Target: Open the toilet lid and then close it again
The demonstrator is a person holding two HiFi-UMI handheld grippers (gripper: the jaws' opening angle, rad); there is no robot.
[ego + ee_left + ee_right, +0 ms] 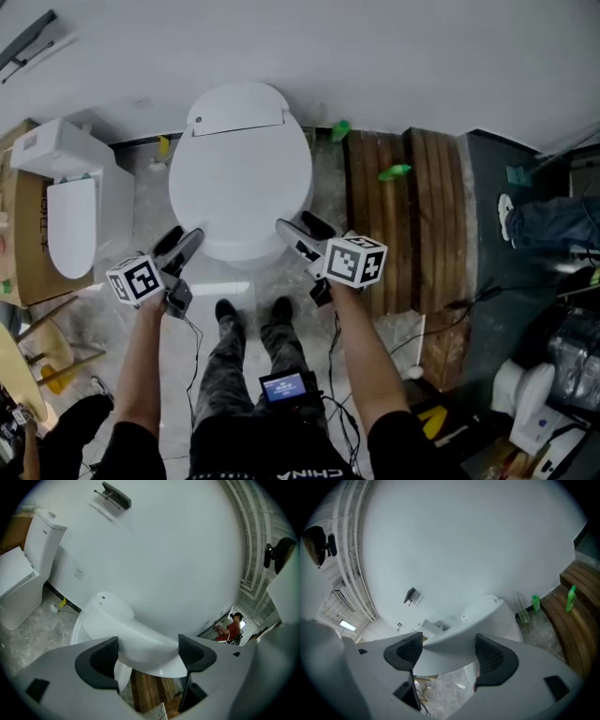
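Observation:
The white toilet (239, 173) stands against the wall with its lid (242, 159) lying down over the bowl. My left gripper (185, 246) is at the bowl's front left and my right gripper (298, 230) at its front right. Both are open. In the left gripper view the lid's front rim (140, 641) reaches into the gap of the left gripper (147, 656), with both pads apart from each other. The right gripper view shows the same: the lid's rim (452, 641) sits inside the wide gap of the right gripper (446, 652). Whether any pad touches the rim is unclear.
A second toilet (70, 202) and a cardboard box (23, 244) stand at the left. Wooden planks (403, 216) with green bottles (395, 172) lie at the right. My shoes (248, 311) are on the marble floor before the bowl. Another person's leg (548, 220) is far right.

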